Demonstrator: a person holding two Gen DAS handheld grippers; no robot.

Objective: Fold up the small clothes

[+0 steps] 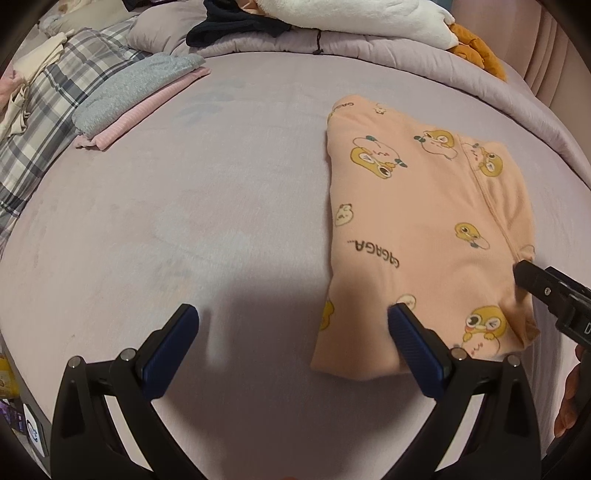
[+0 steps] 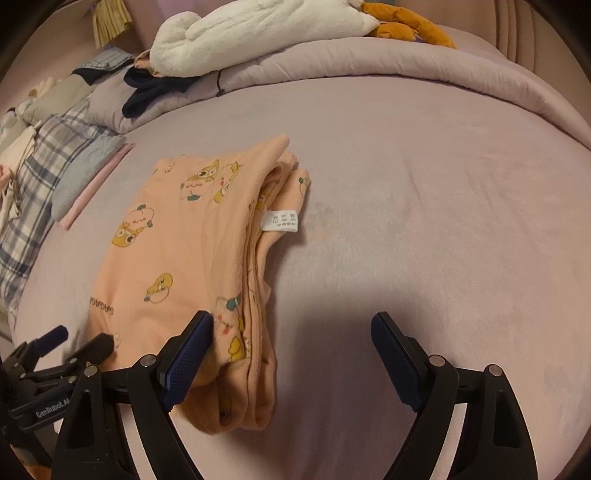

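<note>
A peach garment printed with cartoon ducks (image 1: 424,229) lies folded into a long rectangle on the lilac bed; its stacked layers and a white care label (image 2: 284,220) show along its right edge (image 2: 192,258). My left gripper (image 1: 293,325) hovers open at the garment's near left corner, its right finger above the cloth, nothing between the pads. My right gripper (image 2: 291,332) is open too, its left finger over the garment's near right edge. The right gripper's fingertips (image 1: 524,275) enter the left wrist view from the right. The left gripper (image 2: 85,338) shows at the lower left of the right wrist view.
A folded grey towel on a pink cloth (image 1: 136,99) lies at the far left beside a plaid blanket (image 1: 55,110). A rolled duvet (image 2: 369,62) runs along the back with dark clothes (image 1: 236,26) and a white plush (image 2: 258,26) on it.
</note>
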